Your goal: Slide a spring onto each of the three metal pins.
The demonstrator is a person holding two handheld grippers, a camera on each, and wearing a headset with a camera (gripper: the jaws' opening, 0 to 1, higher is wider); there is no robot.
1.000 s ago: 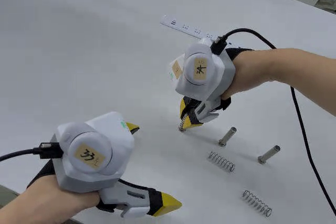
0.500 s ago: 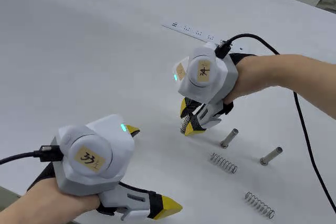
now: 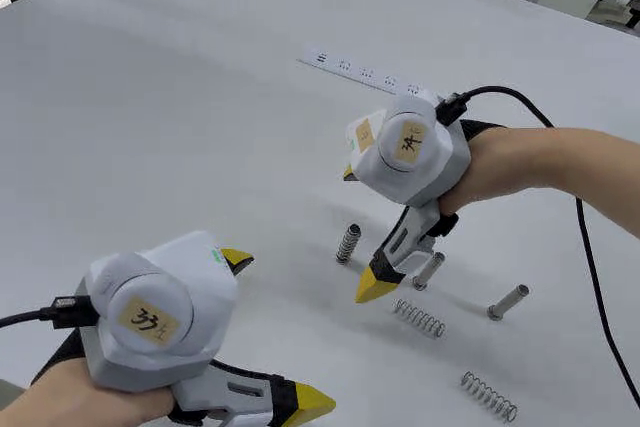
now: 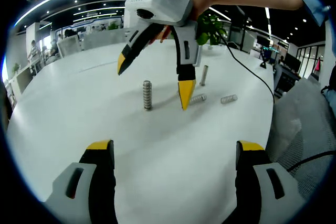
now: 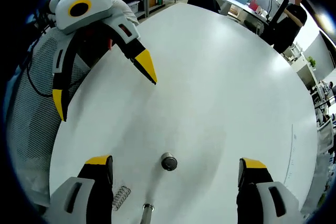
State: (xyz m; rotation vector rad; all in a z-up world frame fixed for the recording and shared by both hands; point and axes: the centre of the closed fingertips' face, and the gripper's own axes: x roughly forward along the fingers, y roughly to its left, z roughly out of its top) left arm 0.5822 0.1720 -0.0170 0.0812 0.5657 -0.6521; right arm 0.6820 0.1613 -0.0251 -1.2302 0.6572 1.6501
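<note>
Jaws of both grippers stand wide apart and hold nothing. In the head view the right gripper (image 3: 362, 230) hangs at centre right of the frame with its yellow tips pointing down, one low near the white tabletop (image 3: 180, 97) and the other raised. Between the two tips an upright spring (image 3: 347, 243) stands on the tabletop, and neither jaw touches it. The right gripper view looks straight down on the upright spring (image 5: 168, 161), low in the frame midway between that gripper's own jaws, and a round metal pin head shows at its top.

To the right of the lower tip in the head view lies a bare pin (image 3: 428, 271), partly behind the jaw. A second bare pin (image 3: 508, 301) lies further right. Below them, toward the lower right corner, a loose spring (image 3: 419, 317) and a second loose spring (image 3: 489, 396) lie flat, apart from both pins. A black cable (image 3: 590, 277) runs down the right edge, and a white power strip (image 3: 365, 69) lies at upper centre.

The left gripper (image 3: 273, 332) is at the lower left of the head view, well apart from the parts. Its own view faces the right gripper (image 4: 153, 78) at upper centre, with the upright spring (image 4: 147, 94) below it between the tips. The right gripper view shows the left gripper (image 5: 104, 88) at upper left.
</note>
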